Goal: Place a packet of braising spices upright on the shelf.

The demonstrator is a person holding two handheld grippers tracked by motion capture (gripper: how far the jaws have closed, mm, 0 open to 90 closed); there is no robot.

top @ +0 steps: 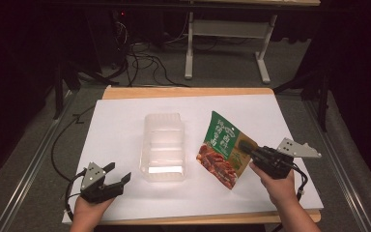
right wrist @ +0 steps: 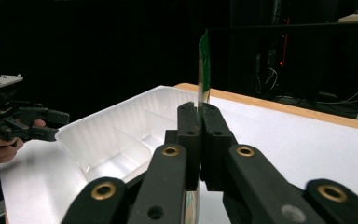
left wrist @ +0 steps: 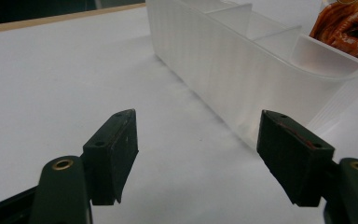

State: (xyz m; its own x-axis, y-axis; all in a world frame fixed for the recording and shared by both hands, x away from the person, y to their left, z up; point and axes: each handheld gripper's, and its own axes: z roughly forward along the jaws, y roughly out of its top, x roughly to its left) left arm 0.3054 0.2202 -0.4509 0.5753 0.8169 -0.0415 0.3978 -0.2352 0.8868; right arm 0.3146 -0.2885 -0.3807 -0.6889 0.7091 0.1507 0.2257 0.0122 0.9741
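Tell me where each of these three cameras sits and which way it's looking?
High view: above the table's near edge, looking forward and down; both hands, left tongs, right tongs.
Left gripper view: rides the left tongs, faces the clear tray.
Right gripper view: rides the right tongs, edge-on to the snack packet.
All share tray and packet.

1. The left gripper (top: 117, 178) is showing black jaws, brass-ringed screw holes and a grey three-cornered plate on top.
2. The right gripper (right wrist: 198, 122) is wearing the same black links and brass rings.
3. Black cables are trailing from both.
4. Both forearms are showing bare, sleeveless.
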